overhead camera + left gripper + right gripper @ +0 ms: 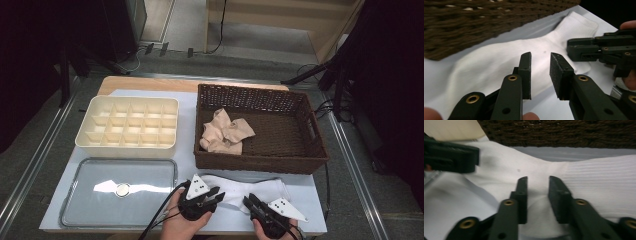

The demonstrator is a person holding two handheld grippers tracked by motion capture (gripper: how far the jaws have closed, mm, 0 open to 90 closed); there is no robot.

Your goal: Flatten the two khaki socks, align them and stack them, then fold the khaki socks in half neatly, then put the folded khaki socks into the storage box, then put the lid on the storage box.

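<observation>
The white sock (250,189) is lying flat on the table (310,215), just before the wicker basket (260,162). The left tool (214,195) and right tool (248,201) are hovering released over it, jaws parted.

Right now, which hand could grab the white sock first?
Probably the right. Its tongs stand open directly over the white sock, at the ribbed part. The left tongs are open above it too, so it is close; neither pinches it yet.
</observation>
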